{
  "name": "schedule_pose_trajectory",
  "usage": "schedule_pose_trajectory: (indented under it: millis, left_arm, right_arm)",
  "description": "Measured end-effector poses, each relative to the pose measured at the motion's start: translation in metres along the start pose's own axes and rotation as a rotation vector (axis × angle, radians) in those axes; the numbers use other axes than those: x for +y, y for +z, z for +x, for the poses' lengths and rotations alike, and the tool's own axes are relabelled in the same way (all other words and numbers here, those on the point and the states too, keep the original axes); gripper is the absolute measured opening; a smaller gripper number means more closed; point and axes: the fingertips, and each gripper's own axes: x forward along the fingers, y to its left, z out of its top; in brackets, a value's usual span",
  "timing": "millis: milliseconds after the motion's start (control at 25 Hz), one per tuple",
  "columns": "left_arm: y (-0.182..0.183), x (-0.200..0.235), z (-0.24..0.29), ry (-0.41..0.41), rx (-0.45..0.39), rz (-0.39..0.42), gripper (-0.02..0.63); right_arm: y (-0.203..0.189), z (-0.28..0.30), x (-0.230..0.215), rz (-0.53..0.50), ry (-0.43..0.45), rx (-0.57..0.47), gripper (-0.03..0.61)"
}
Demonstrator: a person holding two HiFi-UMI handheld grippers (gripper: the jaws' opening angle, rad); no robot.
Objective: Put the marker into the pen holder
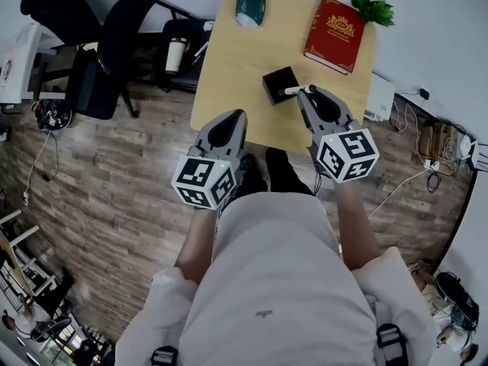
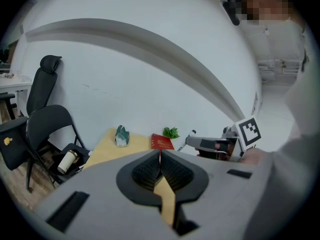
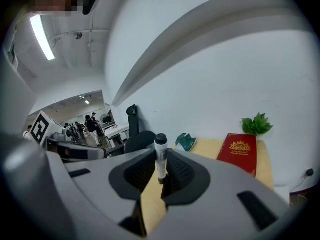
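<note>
Your right gripper [image 1: 307,91] has its jaws pinching the marker [image 3: 160,156]. In the right gripper view the white barrel stands crosswise between the dark pads, and its black cap sticks out above them. From the head view, the marker pokes out sideways from the jaw tips toward the black pen holder [image 1: 279,85], and its free end sits at the holder's right edge. Whether it touches the rim or hangs just above it is hard to tell from that angle.

Your left gripper [image 2: 160,165] holds nothing. Its jaws are pressed together, with only a thin seam between the pads. It hovers at the near edge of the wooden table [image 1: 236,59], left of the pen holder and apart from it.

Farther back on the table, a red book [image 1: 335,34] lies at the right with a green plant [image 1: 374,8] just beyond its far corner. A teal crumpled object [image 1: 250,4] sits at the far edge.
</note>
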Motion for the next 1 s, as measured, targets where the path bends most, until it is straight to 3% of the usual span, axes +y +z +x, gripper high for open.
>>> schedule_pose_trajectory:
  millis: [1000]
  left_arm:
    - [-0.012, 0.007, 0.048, 0.054, 0.047, -0.054, 0.011]
  right_arm:
    - [-0.069, 0.060, -0.033, 0.004, 0.089, 0.211, 0.067]
